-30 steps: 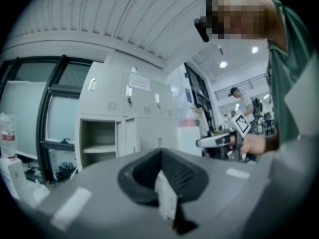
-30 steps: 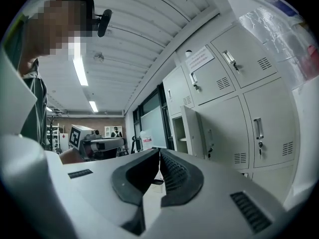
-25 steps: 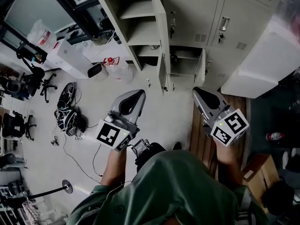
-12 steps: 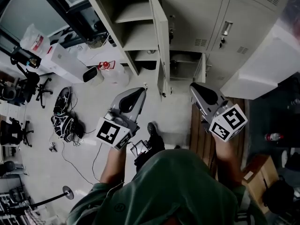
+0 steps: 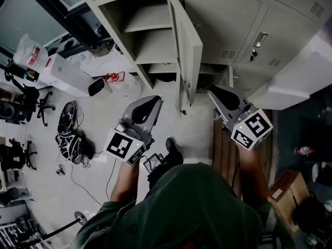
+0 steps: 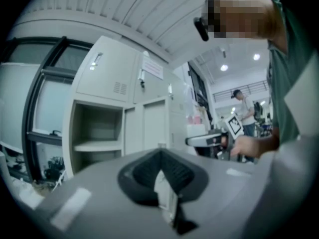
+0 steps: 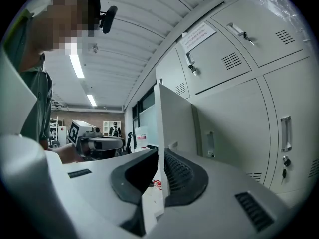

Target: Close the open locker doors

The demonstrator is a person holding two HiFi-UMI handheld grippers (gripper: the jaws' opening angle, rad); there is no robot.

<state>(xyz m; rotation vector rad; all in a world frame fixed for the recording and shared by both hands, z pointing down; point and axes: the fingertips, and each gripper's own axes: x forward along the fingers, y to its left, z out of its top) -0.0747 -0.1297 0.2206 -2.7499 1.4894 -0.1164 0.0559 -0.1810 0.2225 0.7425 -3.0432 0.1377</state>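
Since the tall door of the locker stands swung out, edge-on towards the person, the job is judged to be at the approach and nothing has been pushed yet. It hangs between the bare shelves on its left and the shut fronts on its right. A smaller low door to its right also looks ajar, though little of it shows.

Both claws hover above the floor in front of the locker, touching nothing. The left claw is clenched, its tips meeting on nothing, and points at the open compartment. The right claw is likewise clenched and empty, and sits just right of the tall door's lower end, near the low door.

The right claw looks the better placed, being on the door's outer side. Keeping it clenched would give a stiff, blunt tip. It should probably meet the outer face flat and close to the free edge, far from the hinge, where a light push turns the panel most easily. The push ought to follow the door's arc round to the left, slowing near the frame so the panel seats without bouncing back.

Meanwhile the left claw is best kept out of the narrowing gap, or it may get pinched against the frame.
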